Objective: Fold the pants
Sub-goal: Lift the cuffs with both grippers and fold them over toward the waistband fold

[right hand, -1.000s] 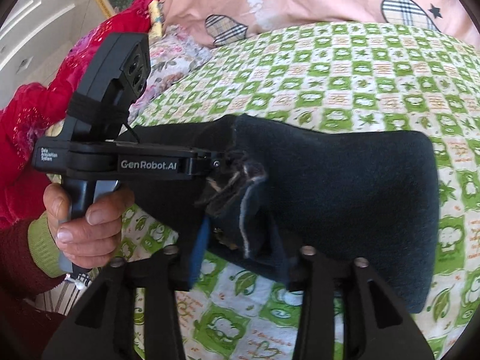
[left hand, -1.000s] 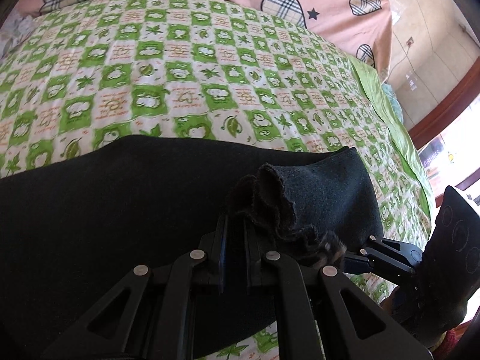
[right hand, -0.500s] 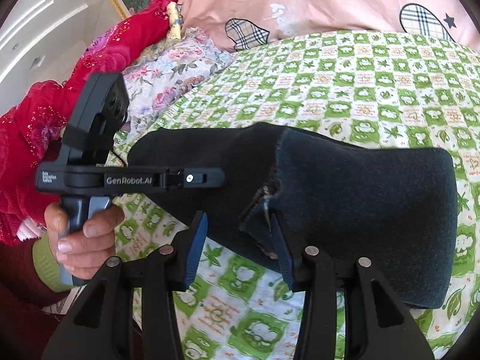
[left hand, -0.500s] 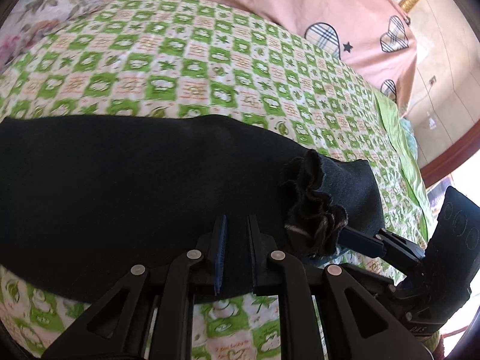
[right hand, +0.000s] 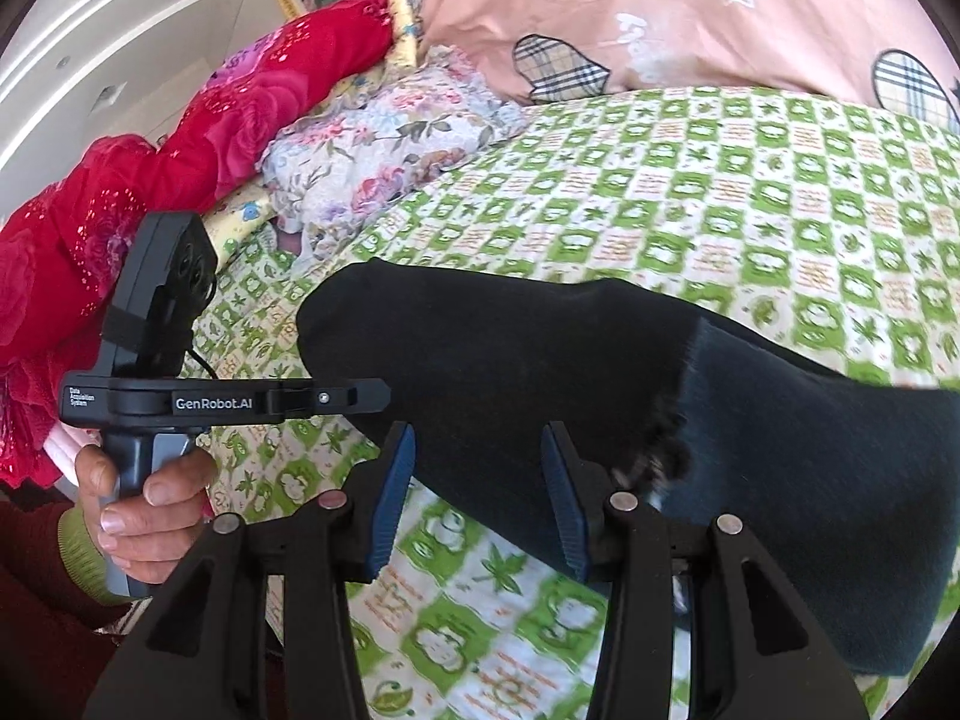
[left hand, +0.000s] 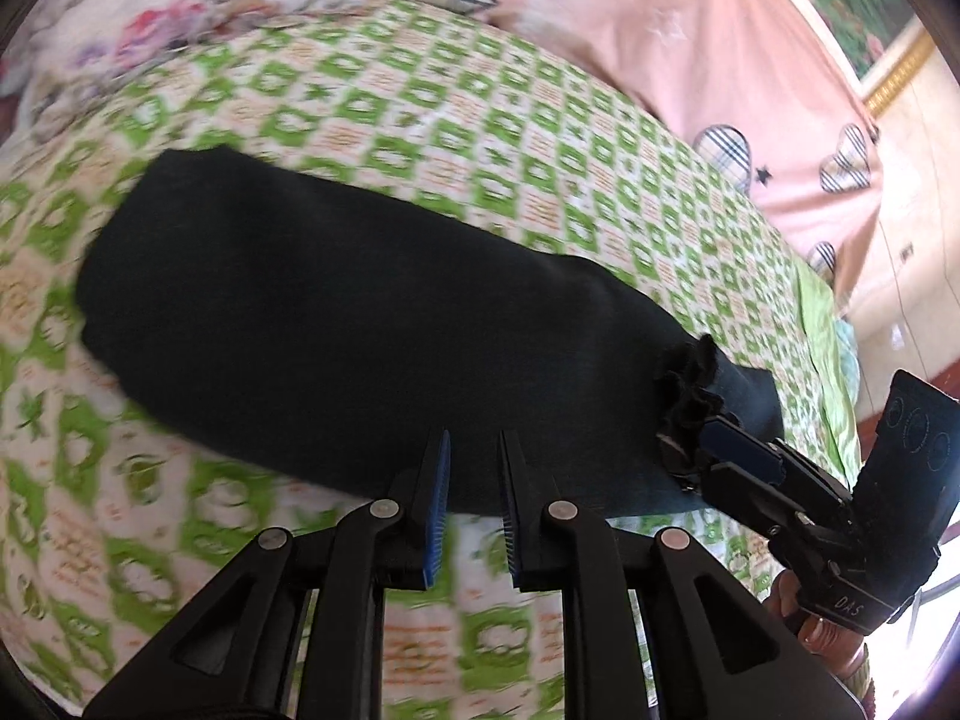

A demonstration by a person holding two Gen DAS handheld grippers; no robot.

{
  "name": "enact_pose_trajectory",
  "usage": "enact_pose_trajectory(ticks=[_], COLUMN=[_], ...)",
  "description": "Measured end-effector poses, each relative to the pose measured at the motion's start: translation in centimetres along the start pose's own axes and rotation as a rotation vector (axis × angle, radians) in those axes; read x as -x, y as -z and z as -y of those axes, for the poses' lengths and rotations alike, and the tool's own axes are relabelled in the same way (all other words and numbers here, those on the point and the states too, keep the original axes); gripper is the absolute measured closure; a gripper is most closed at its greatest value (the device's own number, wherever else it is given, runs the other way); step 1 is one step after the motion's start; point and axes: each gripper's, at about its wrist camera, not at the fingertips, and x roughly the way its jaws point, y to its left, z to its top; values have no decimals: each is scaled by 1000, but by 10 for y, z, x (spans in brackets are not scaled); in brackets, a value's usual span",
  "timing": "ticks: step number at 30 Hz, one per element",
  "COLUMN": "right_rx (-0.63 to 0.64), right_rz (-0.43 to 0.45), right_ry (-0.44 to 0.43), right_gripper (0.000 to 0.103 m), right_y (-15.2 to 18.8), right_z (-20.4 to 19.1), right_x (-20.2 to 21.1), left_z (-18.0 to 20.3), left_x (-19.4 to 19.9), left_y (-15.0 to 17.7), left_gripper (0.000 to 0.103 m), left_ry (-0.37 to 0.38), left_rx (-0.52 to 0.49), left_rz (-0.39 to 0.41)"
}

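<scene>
- Dark fleece pants (left hand: 360, 324), folded into a long band, lie crosswise ahead of both grippers on green-checked bedsheet (left hand: 480, 120).
- Left gripper (left hand: 474, 462): jaws just been opening, narrow gap, nothing betw. them; near the band's mid edge.
- Right gripper (right hand: 480, 462): half open, empty, by ruffled hem (right hand: 660, 450).

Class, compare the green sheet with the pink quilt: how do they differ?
The sheet is green-and-white checked; the quilt is plain pink with plaid hearts. The sheet lies spread under the pants; the quilt rises beyond it, clear of them. Both are bedding.
</scene>
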Motion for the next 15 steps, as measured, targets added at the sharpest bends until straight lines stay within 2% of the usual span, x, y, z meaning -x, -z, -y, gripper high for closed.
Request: enact_pose_trajectory(ticks=[5,8,15], right_rx=[38,58,113], right_rz=[-14,-20,-42], right_ry=[-20,-35,-65], right_gripper=[58,58,58], right_y=[-13,-21,-38], right_z=[-12,-18,-34], right_x=[-14,-23,-43], left_z=[-28,-46,-77], left_x=[12,20,30], left_y=[6,7,5], left_gripper=[83,76,73], left_ry=[-27,-43,-51], left_rx=[69,118,220], left_rz=[7,22,39])
